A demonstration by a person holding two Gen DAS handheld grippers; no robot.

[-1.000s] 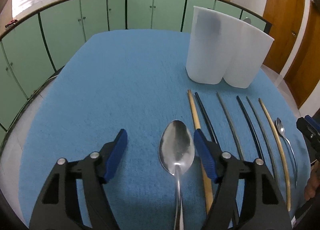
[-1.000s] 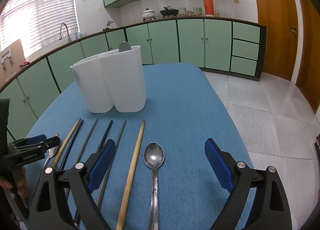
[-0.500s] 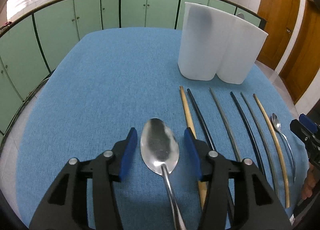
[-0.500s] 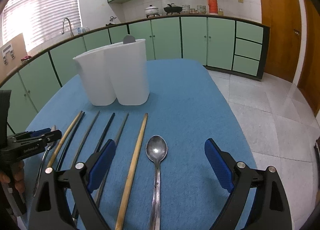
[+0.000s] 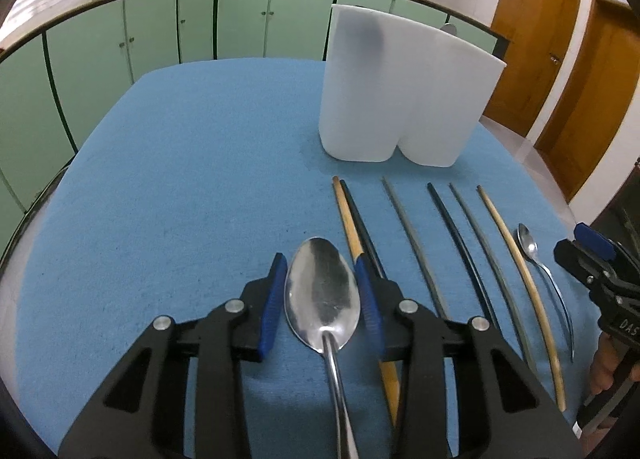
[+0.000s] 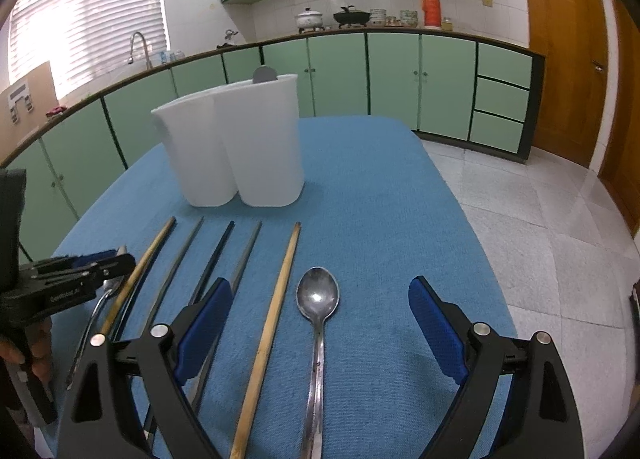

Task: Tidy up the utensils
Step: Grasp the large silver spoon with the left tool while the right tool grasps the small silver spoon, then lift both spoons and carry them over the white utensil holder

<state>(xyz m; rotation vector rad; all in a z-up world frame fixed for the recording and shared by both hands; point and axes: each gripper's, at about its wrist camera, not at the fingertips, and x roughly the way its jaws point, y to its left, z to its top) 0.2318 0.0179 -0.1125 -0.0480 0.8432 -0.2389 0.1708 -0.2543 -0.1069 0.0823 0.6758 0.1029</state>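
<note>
Left gripper point(image 5: 322, 299) jaws clamped on large spoon point(image 5: 322, 295) over blue worktop point(image 5: 180, 179). Right gripper point(image 6: 320, 323) jaws wide apart, small spoon point(image 6: 317, 299) between; body lettering unreadable. Holder point(image 6: 240, 147) beyond chopsticks point(image 6: 272, 323).

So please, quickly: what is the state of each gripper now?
Left gripper: closed on the large spoon, pads at both sides of its bowl.
Right gripper: open, holding nothing, above the small spoon.
</note>
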